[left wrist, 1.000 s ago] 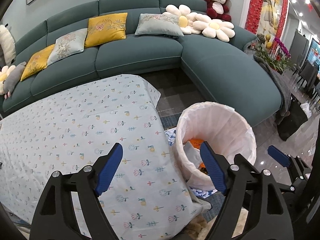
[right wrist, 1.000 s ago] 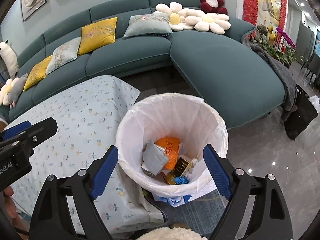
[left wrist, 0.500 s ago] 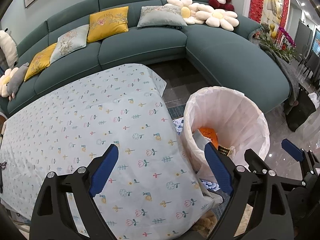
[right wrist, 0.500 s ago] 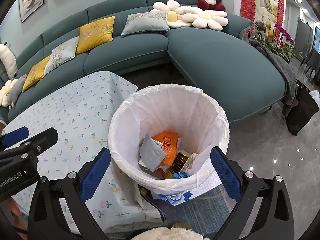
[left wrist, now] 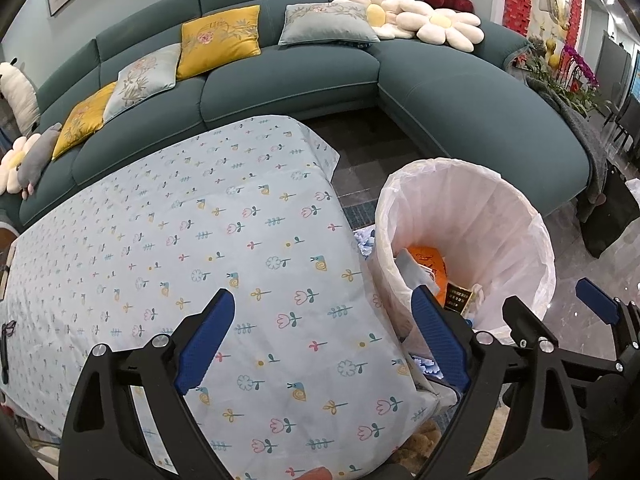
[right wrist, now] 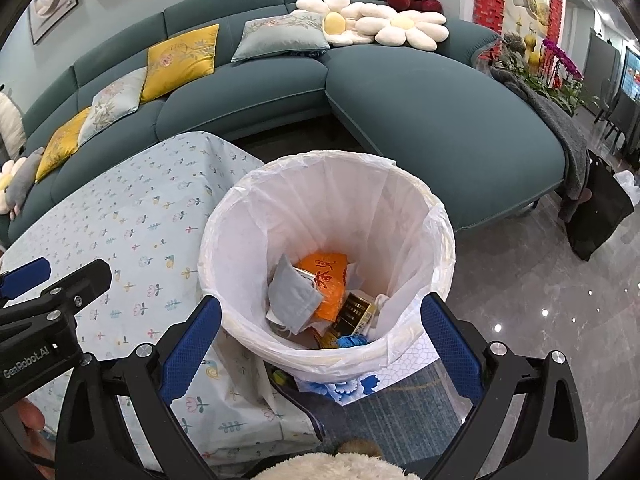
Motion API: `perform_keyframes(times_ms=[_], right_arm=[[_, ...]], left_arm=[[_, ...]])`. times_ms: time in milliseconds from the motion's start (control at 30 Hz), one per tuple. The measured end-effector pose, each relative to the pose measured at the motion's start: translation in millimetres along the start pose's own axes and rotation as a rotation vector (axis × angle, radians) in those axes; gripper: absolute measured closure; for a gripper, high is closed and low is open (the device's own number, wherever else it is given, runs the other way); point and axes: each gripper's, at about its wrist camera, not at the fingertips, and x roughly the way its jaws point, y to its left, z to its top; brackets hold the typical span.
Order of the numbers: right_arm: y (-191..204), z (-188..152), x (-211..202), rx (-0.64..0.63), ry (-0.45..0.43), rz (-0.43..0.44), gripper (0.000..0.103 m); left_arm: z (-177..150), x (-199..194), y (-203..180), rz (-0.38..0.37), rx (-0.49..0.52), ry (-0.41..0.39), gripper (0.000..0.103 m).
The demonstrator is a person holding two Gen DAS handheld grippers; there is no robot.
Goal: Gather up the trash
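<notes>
Since a second ago both of your grippers have sunk toward the scene: the white-lined round trash bin (right wrist: 328,264) now fills more of the right wrist view, and the surface under its pale blue flower-print cloth (left wrist: 192,248) spreads larger in the left wrist view.

Your right gripper (right wrist: 320,344) has spread its blue-padded fingers (right wrist: 190,346) wider than before; they now stand fully apart, holding nothing, framing the bin's near rim at the lower centre of the frame without touching it. Your left gripper (left wrist: 324,344) also shows its fingers (left wrist: 204,342) wider apart than earlier, empty, hanging above the cloth's near right corner in the lower half of its frame.

The bin stands upright on the floor just beside the surface's right edge, mouth facing up, its long axis vertical. Inside lies the collected trash: a grey pouch (right wrist: 292,296), an orange wrapper (right wrist: 326,284) with red characters, a dark box with gold print (right wrist: 354,312) and a blue scrap (right wrist: 352,340), heaped at the bottom.

A teal sectional sofa (right wrist: 420,120) with yellow and grey cushions curves across the upper frame.
</notes>
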Motion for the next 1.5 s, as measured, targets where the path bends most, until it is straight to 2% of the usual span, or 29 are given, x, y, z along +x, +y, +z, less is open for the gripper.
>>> perform_keyframes(times_ms=[633,1500], right_arm=[[-3,1,-8,0.009,0.006,-0.026,0.007],[0,-2,-10,-0.023,0.0,-0.034,0.007]], left_arm=[[-2,-2,9,0.055,-0.015,-0.027,0.017],[-7,2,1,0.063,0.001,0.004,0.017]])
